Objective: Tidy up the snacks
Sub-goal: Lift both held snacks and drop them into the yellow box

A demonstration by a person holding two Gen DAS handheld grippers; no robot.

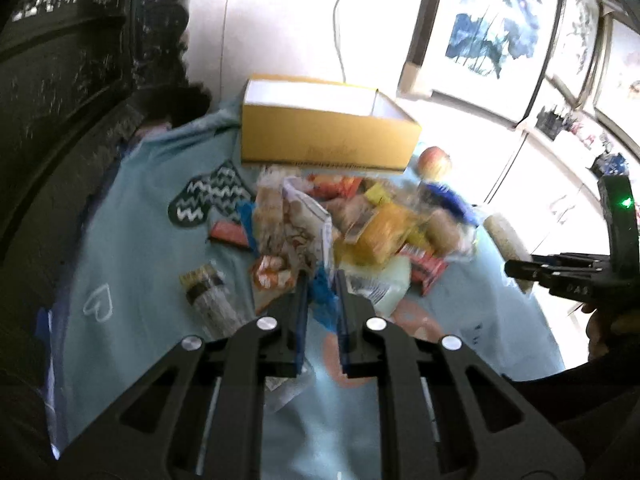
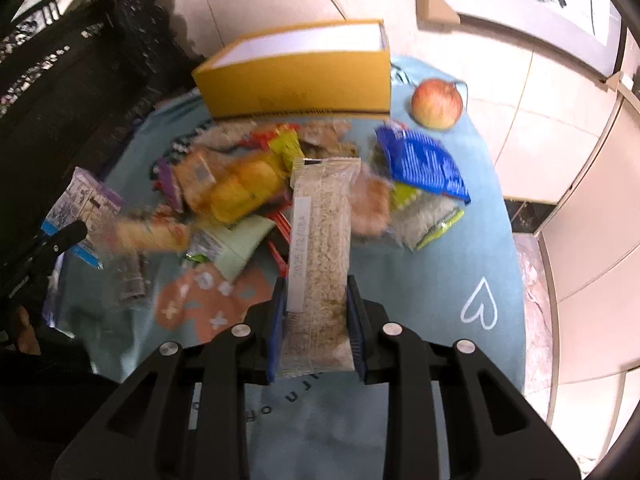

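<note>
My left gripper [image 1: 320,276] is shut on a white, purple and blue snack packet [image 1: 306,220], held up over the snack pile [image 1: 380,228]. The right wrist view shows that same packet [image 2: 86,200] at the left gripper's [image 2: 68,236] tips. My right gripper [image 2: 316,284] is shut on a long clear-wrapped oat bar [image 2: 322,240], which sticks out forward above the pile [image 2: 240,192]. The bar [image 1: 504,236] also shows at the right gripper [image 1: 520,270] in the left wrist view. An open yellow cardboard box [image 1: 328,140] [image 2: 296,80] stands behind the pile.
A red-yellow apple [image 1: 434,162] [image 2: 436,102] sits right of the box. A light blue cloth [image 1: 152,240] [image 2: 460,248] with heart prints covers the round table. Dark carved furniture [image 1: 60,100] is at the left, and framed pictures [image 1: 492,20] lean on the floor.
</note>
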